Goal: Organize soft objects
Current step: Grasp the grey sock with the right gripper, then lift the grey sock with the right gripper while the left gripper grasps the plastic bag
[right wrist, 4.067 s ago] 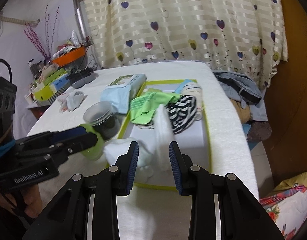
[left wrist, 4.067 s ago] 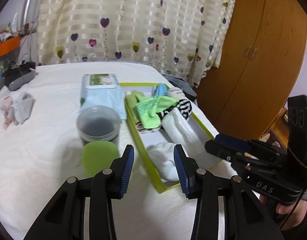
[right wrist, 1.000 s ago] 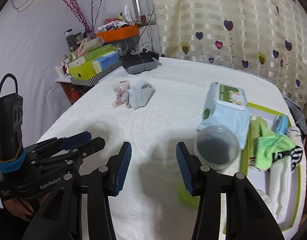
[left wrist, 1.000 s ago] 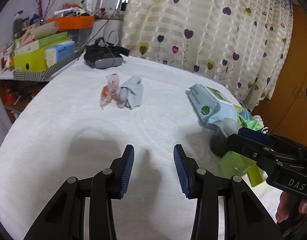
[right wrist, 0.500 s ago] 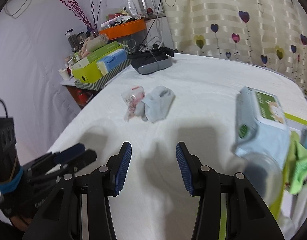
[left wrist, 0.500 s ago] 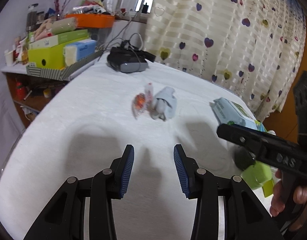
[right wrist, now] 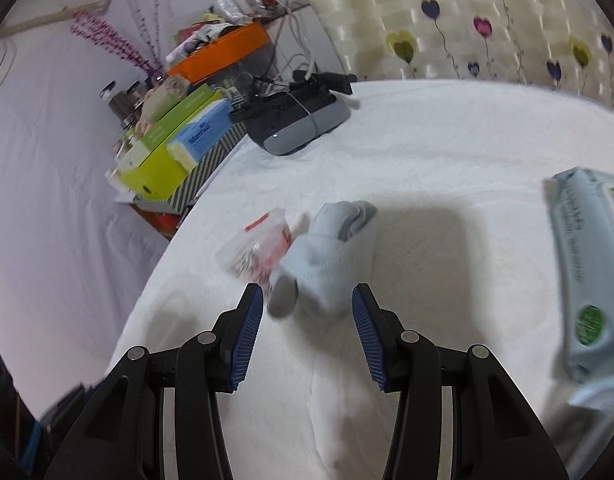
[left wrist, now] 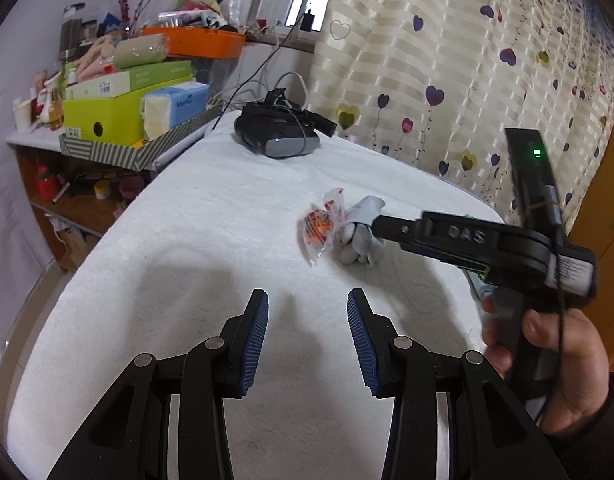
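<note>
Pale blue-grey sock (right wrist: 327,256), mid-frame just ahead of your open, empty right gripper (right wrist: 307,334): straddle its bunched middle, clear of the crinkly plastic wrapper (right wrist: 259,250) touching it on the left.

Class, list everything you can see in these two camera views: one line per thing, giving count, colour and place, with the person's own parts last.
Table cover: one, white, fleecy, under everything.
Sock: one, pale blue with grey toe and heel, mid-table, just ahead of the right gripper.
Snack packet: one, clear with red print, touching the sock's left side.
Headset: one, black and grey, far end of the table, cables attached.
Wipes pack: one, light blue with green label, right edge of the right view.
Boxes: several, lime green and blue, stacked on the side shelf.
Orange tray: one, on the shelf clutter.
Curtain: one, cream with coloured hearts, behind the table.
Left gripper: black, blue pads, open, empty.
Right gripper: black, blue pads, open, around the sock's near end.
Hand: one, gripping the right gripper's handle.
</note>
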A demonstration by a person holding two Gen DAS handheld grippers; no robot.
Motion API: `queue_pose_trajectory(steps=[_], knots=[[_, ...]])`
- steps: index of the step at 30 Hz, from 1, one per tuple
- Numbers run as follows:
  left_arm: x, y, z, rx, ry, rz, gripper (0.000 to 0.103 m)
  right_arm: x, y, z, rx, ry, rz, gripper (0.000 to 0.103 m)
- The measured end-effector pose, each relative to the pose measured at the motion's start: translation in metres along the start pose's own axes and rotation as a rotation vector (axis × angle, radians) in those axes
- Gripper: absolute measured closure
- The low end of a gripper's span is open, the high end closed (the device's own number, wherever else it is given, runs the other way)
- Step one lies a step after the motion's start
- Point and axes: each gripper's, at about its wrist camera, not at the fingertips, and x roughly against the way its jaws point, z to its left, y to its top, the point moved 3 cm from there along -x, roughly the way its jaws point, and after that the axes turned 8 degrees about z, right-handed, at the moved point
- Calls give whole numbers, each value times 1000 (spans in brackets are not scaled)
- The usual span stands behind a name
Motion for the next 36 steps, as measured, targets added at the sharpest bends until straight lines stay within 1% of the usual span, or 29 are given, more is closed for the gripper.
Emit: queue_pose_trajectory(steps=[2,4,8,9,11,13,14,18,20,22,26,30,33,36], knots=[[-3,3,3,6,3,5,63,-9,6,-2,-20,5,4,55],[-4,8,4,7,7,9,60,-17,10,-5,-40,3,9,55],[-6,21,1,-20,19,0,58,-30,13,-14,-79,-11,25,55],[-7,24,-1,-29,19,-1,58,-30,13,-16,-84,-5,24,58],[-10,28,-6,-46,15,-1,57,-28,12,-17,-77,-6,24,75],[-16,32,-9,-54,1,10,57,-25,11,-17,-67,-11,18,82],[-19,34,-11,-60,-6,14,57,-21,10,-18,-69,-13,9,84],[-28,39,-19,-86,-13,29,57,-8,7,-20,-74,-15,-14,84],[-34,40,-21,-86,-4,40,57,5,4,-19,-68,-19,-41,84],[-39,43,-26,-97,-11,47,53,22,1,-16,-65,-10,-71,84],[-53,47,-35,-127,2,66,52,59,-8,-14,-36,-17,-137,84],[-71,50,-46,-154,34,96,52,84,-14,-16,-26,-13,-172,84],[-87,54,-54,-171,41,116,51,102,-17,-20,-23,-9,-202,84],[-105,57,-55,-163,79,139,51,112,-20,-24,-25,-3,-217,84]])
